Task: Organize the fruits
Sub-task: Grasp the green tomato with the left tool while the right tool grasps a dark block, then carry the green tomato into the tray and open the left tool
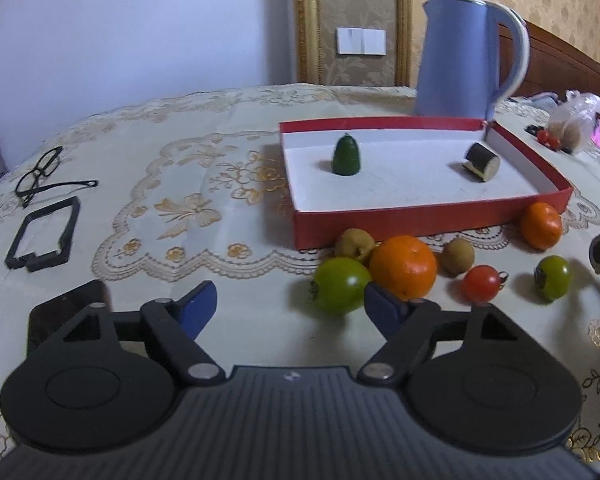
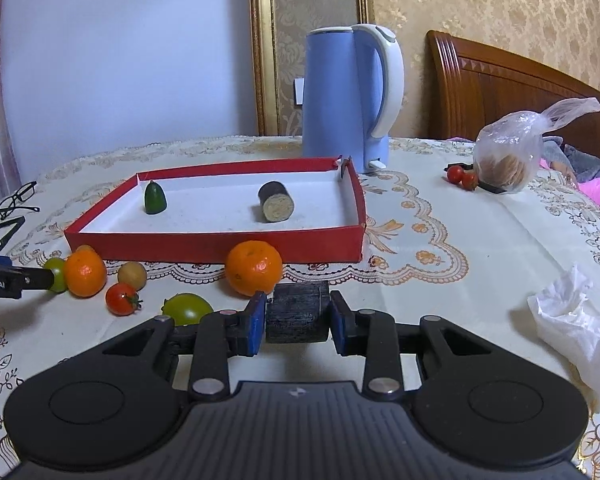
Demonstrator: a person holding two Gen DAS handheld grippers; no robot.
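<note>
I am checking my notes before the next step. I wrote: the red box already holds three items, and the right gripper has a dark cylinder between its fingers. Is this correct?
Not quite. The red box holds two items, not three: a green avocado-shaped piece and a dark cylinder, as the right wrist view shows. The rest stands: the right gripper has another dark cylinder between its fingers.

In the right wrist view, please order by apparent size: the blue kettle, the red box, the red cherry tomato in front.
1. red box, widest in the frame
2. blue kettle, close second; it stands farther back
3. red cherry tomato, clearly smallest
</note>
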